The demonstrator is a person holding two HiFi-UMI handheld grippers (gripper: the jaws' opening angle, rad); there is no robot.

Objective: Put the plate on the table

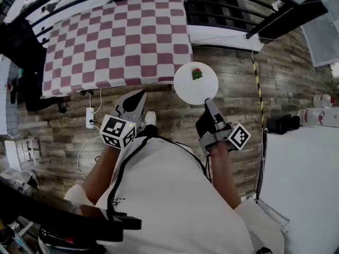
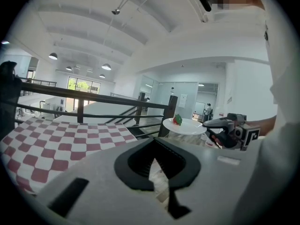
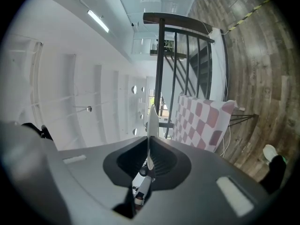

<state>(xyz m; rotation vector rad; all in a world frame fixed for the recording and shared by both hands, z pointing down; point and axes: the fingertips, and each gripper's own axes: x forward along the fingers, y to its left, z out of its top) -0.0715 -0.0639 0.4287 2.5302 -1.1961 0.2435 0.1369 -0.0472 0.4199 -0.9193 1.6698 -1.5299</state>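
One rectangular table under a red-and-white checked cloth (image 1: pixel 116 41) stood far left. One round white plate (image 1: pixel 192 88) hung over the wooden plank floor (image 1: pixel 233 83), just off the table's near right corner. Right gripper (image 1: pixel 208 103): jaws clamped the plate's near rim. Left gripper (image 1: pixel 139 99): jaws together, empty. One small red-and-green item (image 1: pixel 197 74) lay on the plate.

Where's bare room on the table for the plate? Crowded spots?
The checkered tablecloth shows bare all over, from the black railing to its near edge. The plate in the right claw is off its near right corner. Only clutter: a power strip on the floor by the near left.
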